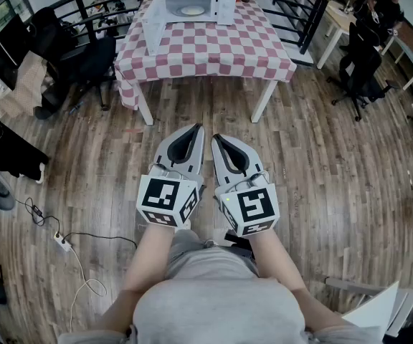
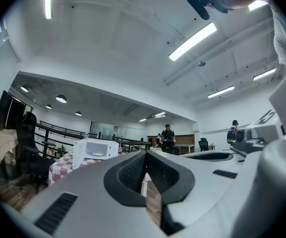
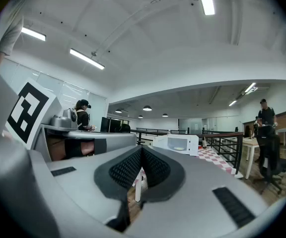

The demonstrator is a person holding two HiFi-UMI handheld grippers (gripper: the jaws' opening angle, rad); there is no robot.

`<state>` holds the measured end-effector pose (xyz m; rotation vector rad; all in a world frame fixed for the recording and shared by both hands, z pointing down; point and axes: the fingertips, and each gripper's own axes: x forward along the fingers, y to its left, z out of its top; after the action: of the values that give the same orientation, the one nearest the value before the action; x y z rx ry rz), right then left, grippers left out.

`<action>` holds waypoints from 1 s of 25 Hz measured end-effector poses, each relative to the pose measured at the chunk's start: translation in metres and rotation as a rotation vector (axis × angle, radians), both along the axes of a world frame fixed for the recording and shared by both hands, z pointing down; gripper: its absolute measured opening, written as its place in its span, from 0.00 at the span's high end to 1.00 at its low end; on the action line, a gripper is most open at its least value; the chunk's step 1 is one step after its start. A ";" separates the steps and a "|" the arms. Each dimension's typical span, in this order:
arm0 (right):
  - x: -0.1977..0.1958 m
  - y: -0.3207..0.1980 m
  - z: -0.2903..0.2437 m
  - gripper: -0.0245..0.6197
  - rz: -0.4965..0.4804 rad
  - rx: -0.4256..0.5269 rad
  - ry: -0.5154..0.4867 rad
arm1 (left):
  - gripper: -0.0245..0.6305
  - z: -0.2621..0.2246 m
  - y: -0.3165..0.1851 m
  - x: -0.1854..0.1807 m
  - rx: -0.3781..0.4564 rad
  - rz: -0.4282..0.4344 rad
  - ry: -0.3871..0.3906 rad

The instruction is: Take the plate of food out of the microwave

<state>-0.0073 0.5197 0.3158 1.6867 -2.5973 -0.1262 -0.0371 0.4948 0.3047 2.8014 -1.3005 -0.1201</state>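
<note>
**Task item.** We find the plate of food (image 1: 191,10) inside the microwave (image 1: 224,2), lying flat on the cavity floor. The plate looks round, so we record no long axis for it. The microwave stands at the far side of the bench (image 1: 214,52), which has a red-and-white checked cloth. Its long side runs left to right in the head view and its opening faces the person. The door (image 1: 153,26) is swung open to the left.

**Grippers.** The left gripper (image 1: 199,126) and right gripper (image 1: 215,136) are held side by side and level over the wooden floor (image 1: 321,156). Both are well apart from the bench and point toward it. In the left gripper view the fingers (image 2: 125,175) meet at the tips with nothing between them. In the right gripper view the fingers (image 3: 123,170) are likewise closed and empty.
</note>
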 end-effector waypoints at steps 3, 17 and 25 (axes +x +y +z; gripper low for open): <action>-0.003 -0.009 -0.003 0.92 0.009 -0.003 -0.010 | 0.96 -0.003 -0.009 -0.005 0.003 0.004 -0.001; -0.043 -0.062 -0.009 0.92 0.047 0.012 -0.031 | 0.96 -0.006 -0.061 -0.042 0.017 0.047 -0.017; -0.065 -0.097 -0.010 0.92 0.094 0.003 -0.056 | 0.96 -0.003 -0.095 -0.066 -0.002 0.084 -0.018</action>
<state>-0.0720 0.4230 0.3059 1.8360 -2.5514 -0.0800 -0.1028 0.3993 0.3019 2.8565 -1.1830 -0.0907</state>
